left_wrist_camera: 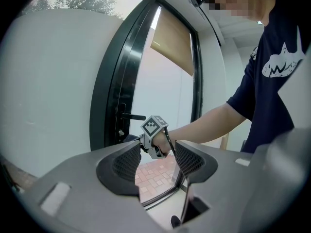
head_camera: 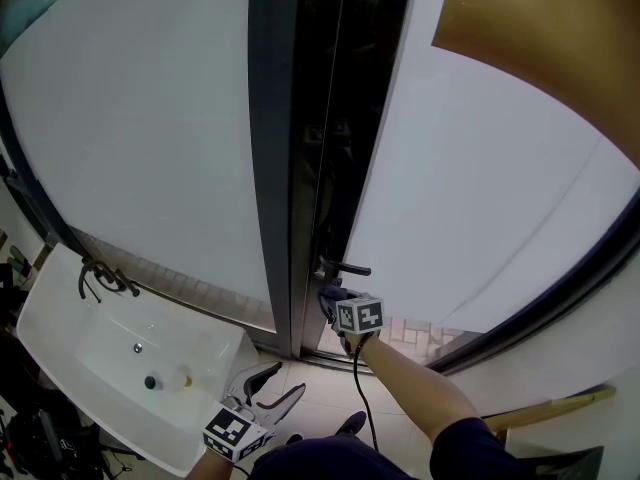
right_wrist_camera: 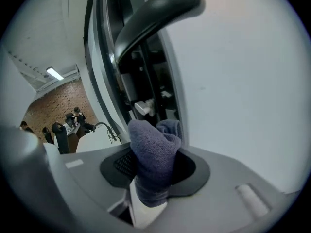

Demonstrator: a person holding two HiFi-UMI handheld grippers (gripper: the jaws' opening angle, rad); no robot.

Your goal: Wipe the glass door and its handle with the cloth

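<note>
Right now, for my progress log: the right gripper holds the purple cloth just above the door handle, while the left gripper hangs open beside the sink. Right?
Not quite: the cloth sits just below the door handle, not above it, as the right gripper view shows. The rest stands: the right gripper holds it, and the left gripper is open beside the sink.

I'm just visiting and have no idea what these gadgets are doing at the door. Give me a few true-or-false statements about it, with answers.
The right gripper is shut on a purple cloth. True.
The cloth is above the door handle. False: it sits just below the handle.
The left gripper holds a spray bottle. False: its jaws stand apart, empty.
A white sink with a dark faucet stands left of the glass door. True.
</note>
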